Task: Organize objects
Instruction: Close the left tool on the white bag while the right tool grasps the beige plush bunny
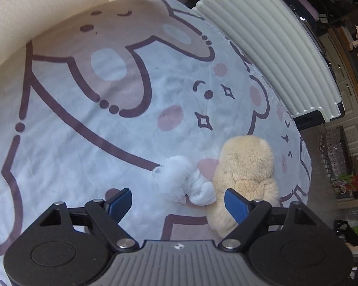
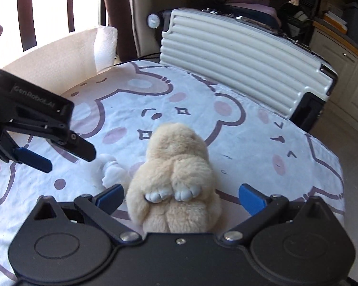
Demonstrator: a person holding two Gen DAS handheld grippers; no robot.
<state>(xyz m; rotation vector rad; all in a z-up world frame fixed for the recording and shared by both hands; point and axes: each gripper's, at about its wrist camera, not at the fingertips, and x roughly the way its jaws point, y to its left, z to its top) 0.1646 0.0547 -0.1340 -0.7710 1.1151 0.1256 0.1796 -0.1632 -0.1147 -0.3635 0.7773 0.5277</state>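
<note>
Spread over the floor is a pale blanket point(image 2: 262, 128) printed with cartoon bears, with a ribbed white suitcase point(image 2: 238, 54) shut and lying along its far edge, so by my reckoning the tidying has barely begun and nothing is packed yet. Between the spread, empty fingers of the right gripper point(image 2: 181, 196) lies a tan plush toy point(image 2: 176, 166), its long axis running straight away from the tool, white-toed paws near the tool, rounded end toward the suitcase. The left gripper point(image 1: 178, 201), likewise released and holding nothing, hovers just short of a crumpled white cloth point(image 1: 181, 178) touching the toy's left side.
</note>
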